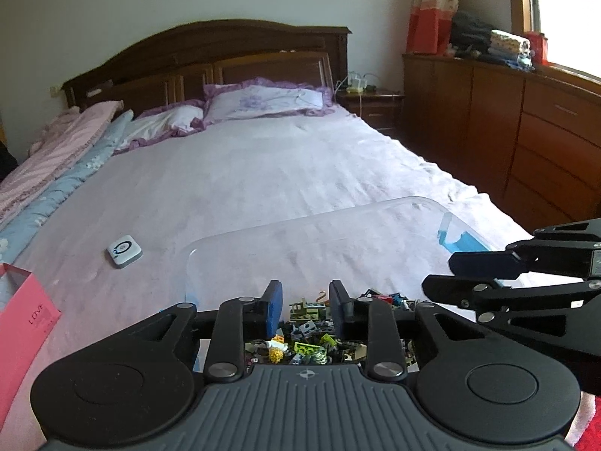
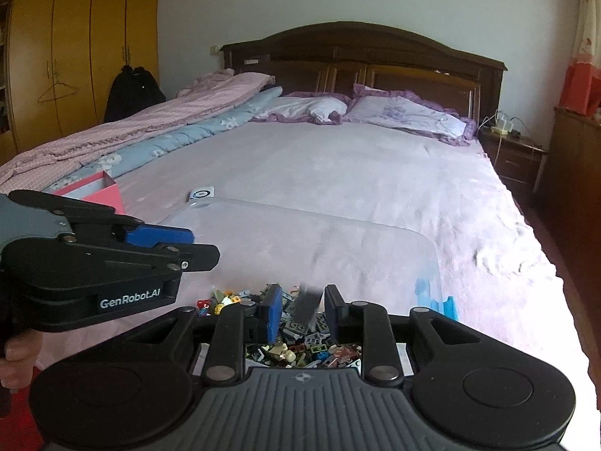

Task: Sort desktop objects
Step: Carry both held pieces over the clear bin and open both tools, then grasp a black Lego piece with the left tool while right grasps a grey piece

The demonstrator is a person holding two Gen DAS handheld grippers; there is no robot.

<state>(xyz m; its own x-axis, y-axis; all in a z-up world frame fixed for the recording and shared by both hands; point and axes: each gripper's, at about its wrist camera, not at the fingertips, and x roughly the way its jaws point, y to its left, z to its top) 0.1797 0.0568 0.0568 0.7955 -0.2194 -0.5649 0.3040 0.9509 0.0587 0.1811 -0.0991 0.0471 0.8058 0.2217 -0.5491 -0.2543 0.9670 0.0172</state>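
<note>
While poised over clear plastic bin (image 1: 375,233) on lilac-sheeted bed (image 1: 263,173), left gripper (image 1: 306,302) fingers apart, empty. Right gripper (image 2: 302,306) fingers apart; blurred dark grey flat piece (image 2: 306,306) between them, contact not discernible. Heap of small multicoloured toy bricks (image 2: 311,345) in bin's near end. White square device (image 1: 124,251) on sheet beside bin.

The near part of the clear plastic box (image 1: 263,240) is hidden behind the left gripper (image 1: 306,302), so only some of the small toy bricks (image 1: 311,345) show, too small to name. A grey piece (image 2: 307,306) between the right gripper (image 2: 303,310) fingers is blurred. The pink box (image 1: 22,312) is cut off by the left edge.
</note>
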